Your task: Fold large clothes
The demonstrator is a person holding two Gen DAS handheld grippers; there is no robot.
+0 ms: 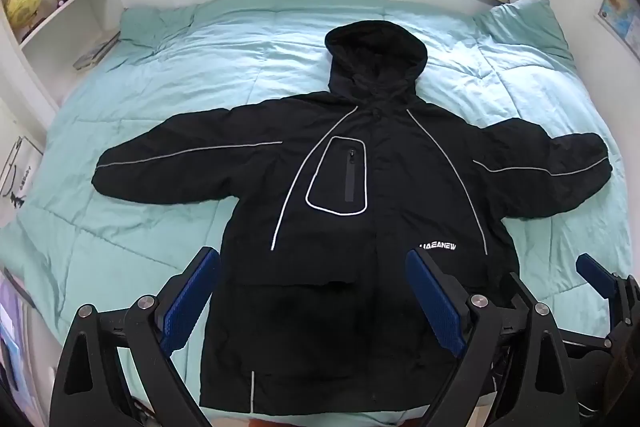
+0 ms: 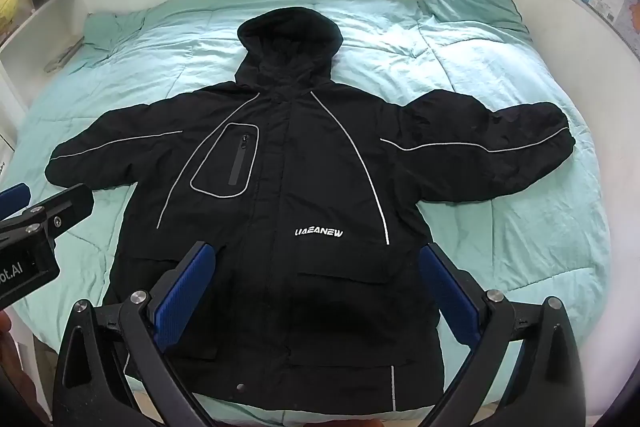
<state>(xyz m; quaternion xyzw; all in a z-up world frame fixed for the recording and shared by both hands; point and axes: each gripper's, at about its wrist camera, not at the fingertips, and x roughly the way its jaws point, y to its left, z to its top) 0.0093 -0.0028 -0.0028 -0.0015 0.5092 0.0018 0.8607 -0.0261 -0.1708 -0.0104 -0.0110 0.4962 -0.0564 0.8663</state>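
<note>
We see a black hooded jacket [image 1: 360, 187] lying flat and face up on the bed, front closed, hood [image 1: 376, 47] pointing toward the window and hem toward us. Both sleeves spread straight out to the sides, each carrying a thin grey reflective stripe. Grey piping curves down from the collar on both sides and outlines a zipped chest pocket [image 2: 228, 163]. White lettering [image 2: 319, 233] sits on the other chest panel, above two large flap pockets near the hem
</note>
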